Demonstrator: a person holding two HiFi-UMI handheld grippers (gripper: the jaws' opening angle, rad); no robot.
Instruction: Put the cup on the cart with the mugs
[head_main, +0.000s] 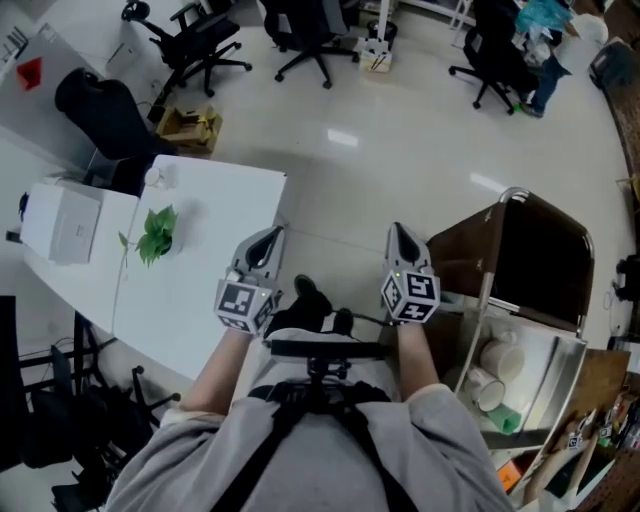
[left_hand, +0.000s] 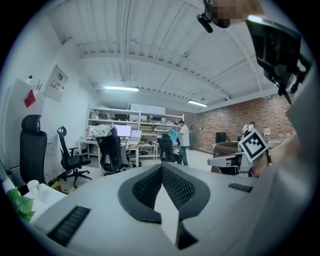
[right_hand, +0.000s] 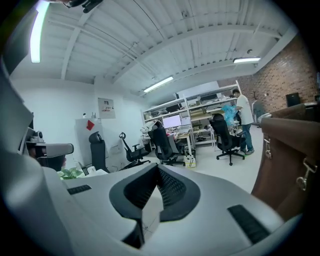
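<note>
A small white cup stands at the far corner of the white table, just beyond a little green plant. It shows again as the cup low at the left of the left gripper view. The cart stands at my right, with white mugs on its lower shelf. My left gripper hangs over the table's near right edge, shut and empty. My right gripper is held level with it beside the cart, also shut on nothing. Both point out over the floor, well short of the cup.
A brown panel covers the cart's top inside its metal frame. A white box lies on the table's left part. Office chairs stand across the pale floor. A person stands far off by the desks.
</note>
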